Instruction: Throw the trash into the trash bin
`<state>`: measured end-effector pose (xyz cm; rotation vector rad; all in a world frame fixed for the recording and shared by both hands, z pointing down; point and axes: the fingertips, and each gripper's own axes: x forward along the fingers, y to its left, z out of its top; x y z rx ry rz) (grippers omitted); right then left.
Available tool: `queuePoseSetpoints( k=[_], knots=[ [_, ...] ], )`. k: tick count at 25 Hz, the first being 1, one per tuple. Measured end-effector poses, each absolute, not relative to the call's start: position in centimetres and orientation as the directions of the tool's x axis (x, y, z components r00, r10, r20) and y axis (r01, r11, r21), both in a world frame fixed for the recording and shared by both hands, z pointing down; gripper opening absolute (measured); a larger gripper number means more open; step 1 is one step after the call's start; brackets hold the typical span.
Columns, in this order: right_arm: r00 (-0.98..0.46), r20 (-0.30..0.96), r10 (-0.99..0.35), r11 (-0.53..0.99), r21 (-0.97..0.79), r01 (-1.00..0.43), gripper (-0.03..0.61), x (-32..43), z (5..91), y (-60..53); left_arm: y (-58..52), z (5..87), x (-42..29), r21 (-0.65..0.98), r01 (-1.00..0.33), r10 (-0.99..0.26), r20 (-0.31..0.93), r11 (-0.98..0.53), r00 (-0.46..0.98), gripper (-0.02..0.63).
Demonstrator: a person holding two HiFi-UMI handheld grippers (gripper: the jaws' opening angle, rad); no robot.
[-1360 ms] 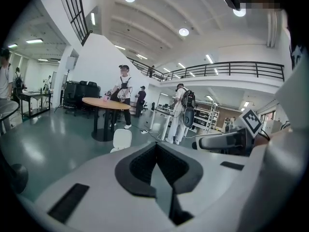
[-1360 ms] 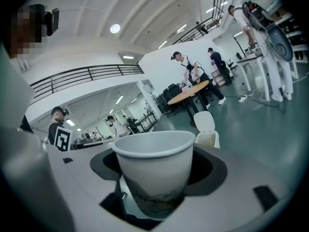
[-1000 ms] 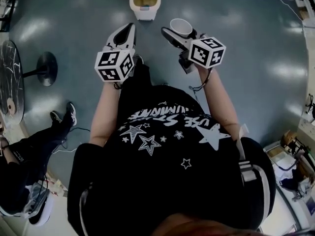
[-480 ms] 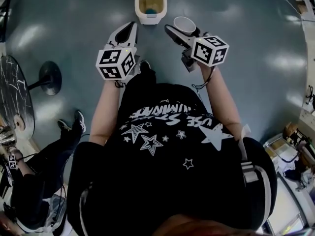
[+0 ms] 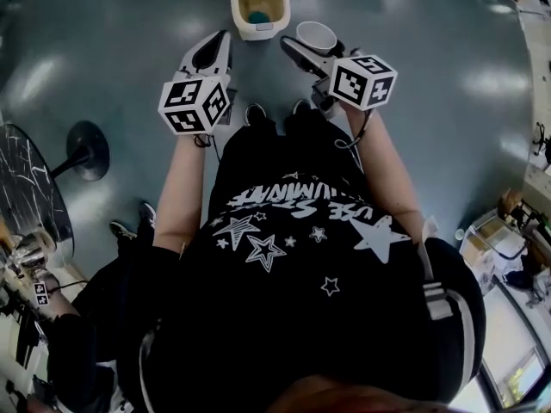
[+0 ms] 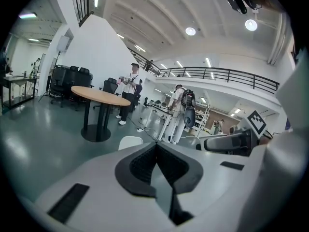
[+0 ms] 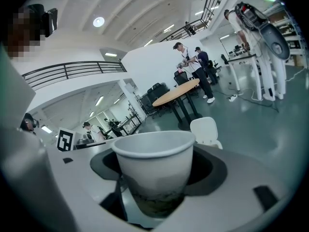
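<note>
**Cup carrier closed in on the bin**

The person had walked forward over the grey floor (image 5: 448, 84), and the open white trash bin (image 5: 261, 29) stood just ahead of both tools, nearer than a second before. The left tool (image 5: 213, 52) was pressed together and empty. The right tool (image 5: 312, 52) pinched an upright white paper cup (image 5: 316, 36) round its lower wall, beside the bin and not yet over it. A short reach and a release seemed all that was left.
</note>
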<state>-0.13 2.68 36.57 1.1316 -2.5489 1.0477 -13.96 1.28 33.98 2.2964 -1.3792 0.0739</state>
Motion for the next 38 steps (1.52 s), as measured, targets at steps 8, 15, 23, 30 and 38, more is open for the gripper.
queuePoseSetpoints(
  k=[8,15,23,30,38],
  knots=[
    [-0.695,0.406,-0.593,0.443,-0.556,-0.703,0.342,0.5,38.3,-0.3,-1.3,35.0,-14.3,0.353,-0.856,-0.832,0.277,-0.377,0.481,0.011],
    [-0.729,0.386,-0.565,0.462,-0.585,-0.667,0.342,0.0,39.6,-4.9,-5.0,35.4,-14.3,0.31,-0.88,-0.84,0.302,-0.36,0.45,0.011],
    [-0.735,0.398,-0.549,0.43,-0.62,-0.657,0.342,3.4,41.2,-11.0,-10.5,37.4,-10.4,0.306,-0.892,-0.815,0.383,-0.333,0.436,0.011],
    [-0.726,0.449,-0.521,0.446,-0.582,-0.68,0.342,7.8,42.7,-15.8,-15.7,38.1,-7.2,0.272,-0.914,-0.816,0.423,-0.3,0.393,0.011],
    [-0.769,0.489,-0.411,0.47,-0.609,-0.639,0.342,6.5,47.0,-18.6,-19.0,41.3,-8.1,0.27,-0.942,-0.825,0.473,-0.199,0.31,0.011]
  ],
)
